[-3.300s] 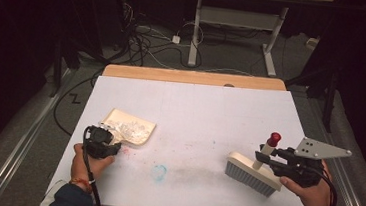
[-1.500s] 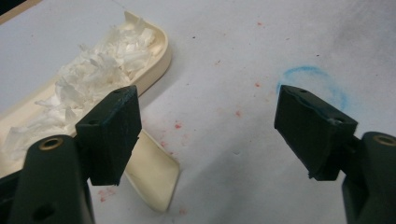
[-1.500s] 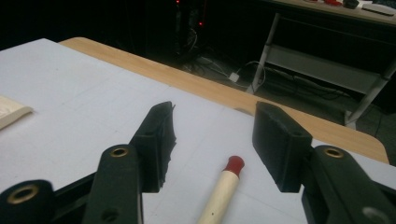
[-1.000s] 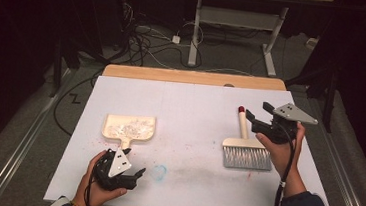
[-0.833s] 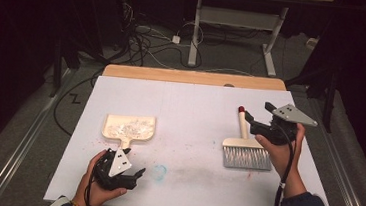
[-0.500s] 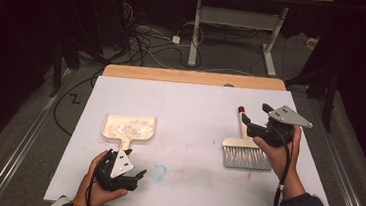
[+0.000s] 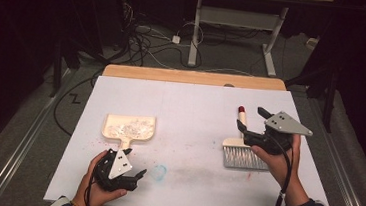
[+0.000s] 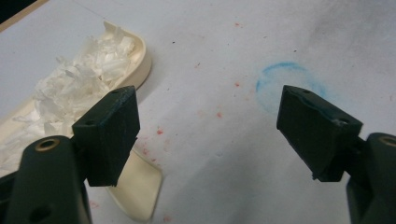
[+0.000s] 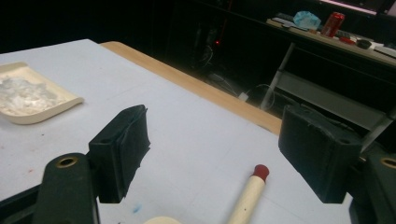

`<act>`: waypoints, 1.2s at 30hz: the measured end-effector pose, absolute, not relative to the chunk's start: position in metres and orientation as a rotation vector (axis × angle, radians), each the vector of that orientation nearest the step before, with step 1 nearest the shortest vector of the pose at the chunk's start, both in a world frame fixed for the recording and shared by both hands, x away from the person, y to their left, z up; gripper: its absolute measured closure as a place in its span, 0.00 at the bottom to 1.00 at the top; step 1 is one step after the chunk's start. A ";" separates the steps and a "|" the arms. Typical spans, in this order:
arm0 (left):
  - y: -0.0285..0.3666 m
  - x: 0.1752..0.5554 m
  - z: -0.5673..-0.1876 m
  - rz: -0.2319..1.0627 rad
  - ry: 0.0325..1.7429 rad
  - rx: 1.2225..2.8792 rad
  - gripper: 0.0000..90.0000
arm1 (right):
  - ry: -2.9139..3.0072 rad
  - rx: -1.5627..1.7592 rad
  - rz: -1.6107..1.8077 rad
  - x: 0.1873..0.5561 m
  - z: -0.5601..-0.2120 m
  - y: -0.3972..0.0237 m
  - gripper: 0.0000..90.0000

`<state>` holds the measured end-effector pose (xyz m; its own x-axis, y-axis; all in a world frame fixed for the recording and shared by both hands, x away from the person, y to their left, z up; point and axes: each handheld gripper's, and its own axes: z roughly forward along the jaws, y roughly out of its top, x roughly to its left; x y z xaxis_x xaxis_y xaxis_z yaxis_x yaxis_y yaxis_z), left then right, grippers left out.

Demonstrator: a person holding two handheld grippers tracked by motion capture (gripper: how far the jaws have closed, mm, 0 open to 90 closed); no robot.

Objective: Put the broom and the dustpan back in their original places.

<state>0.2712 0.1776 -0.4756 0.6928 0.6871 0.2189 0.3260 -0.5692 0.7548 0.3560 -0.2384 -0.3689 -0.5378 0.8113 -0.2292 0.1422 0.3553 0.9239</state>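
Toward the table's right edge we saw the brush lying flat, bristles nearest us, its handle running away toward the far edge. Our right gripper hovered just over that handle, jaws spread wide, empty. The left gripper, also released, sat beside the dustpan.

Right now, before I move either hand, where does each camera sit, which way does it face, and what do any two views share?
High view: fixed above the person's side, facing forward and down on the table; both forearms, left gripper and right gripper show.
Left gripper view: rides the left gripper, looking down past open jaws at the dustpan.
Right gripper view: rides the right gripper, looking across the table over the brush.
Shared: all three show the dustpan.
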 end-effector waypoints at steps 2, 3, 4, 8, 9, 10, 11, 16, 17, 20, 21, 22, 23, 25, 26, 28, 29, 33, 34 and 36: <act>0.178 0.271 -0.475 0.659 0.769 2.193 0.23 | 1.928 0.812 1.207 0.354 -0.368 -0.237 0.28; 0.178 0.271 -0.475 0.658 0.767 2.192 0.23 | 1.926 0.815 1.210 0.352 -0.368 -0.237 0.28; 0.178 0.271 -0.475 0.656 0.767 2.193 0.23 | 1.929 0.806 1.207 0.351 -0.368 -0.237 0.28; 0.178 0.271 -0.476 0.654 0.765 2.202 0.23 | 1.934 0.787 1.195 0.345 -0.367 -0.234 0.28; 0.178 0.271 -0.476 0.654 0.765 2.204 0.23 | 1.938 0.782 1.193 0.343 -0.367 -0.233 0.28; 0.178 0.271 -0.476 0.652 0.766 2.205 0.23 | 1.945 0.777 1.195 0.342 -0.367 -0.233 0.28; 0.178 0.271 -0.476 0.651 0.766 2.206 0.23 | 1.947 0.773 1.193 0.341 -0.367 -0.233 0.28; 0.178 0.271 -0.476 0.655 0.762 2.202 0.23 | 1.946 0.774 1.197 0.334 -0.366 -0.233 0.28; 0.178 0.270 -0.475 0.657 0.763 2.199 0.23 | 1.947 0.766 1.195 0.333 -0.366 -0.234 0.28; 0.179 0.270 -0.475 0.659 0.768 2.188 0.23 | 1.950 0.762 1.189 0.329 -0.366 -0.235 0.28; 0.179 0.270 -0.475 0.663 0.769 2.189 0.23 | 1.947 0.765 1.185 0.328 -0.366 -0.235 0.27; 0.179 0.270 -0.475 0.666 0.768 2.188 0.23 | 1.942 0.762 1.183 0.326 -0.366 -0.236 0.27; 0.179 0.270 -0.475 0.661 0.767 2.190 0.23 | 1.945 0.763 1.184 0.325 -0.366 -0.237 0.27; 0.179 0.270 -0.475 0.661 0.766 2.194 0.23 | 1.950 0.762 1.177 0.322 -0.366 -0.237 0.27; 0.179 0.270 -0.475 0.659 0.764 2.196 0.23 | 1.953 0.755 1.179 0.321 -0.367 -0.238 0.27; 0.179 0.270 -0.475 0.661 0.764 2.195 0.23 | 1.956 0.757 1.179 0.318 -0.368 -0.239 0.27; 0.179 0.270 -0.475 0.661 0.765 2.193 0.23 | 1.955 0.752 1.177 0.317 -0.368 -0.239 0.27; 0.179 0.270 -0.475 0.657 0.763 2.197 0.23 | 1.957 0.744 1.174 0.311 -0.370 -0.243 0.27; 0.179 0.270 -0.475 0.659 0.763 2.198 0.23 | 1.961 0.743 1.174 0.309 -0.371 -0.244 0.27; 0.179 0.270 -0.475 0.658 0.762 2.198 0.23 | 1.958 0.748 1.162 0.307 -0.372 -0.246 0.27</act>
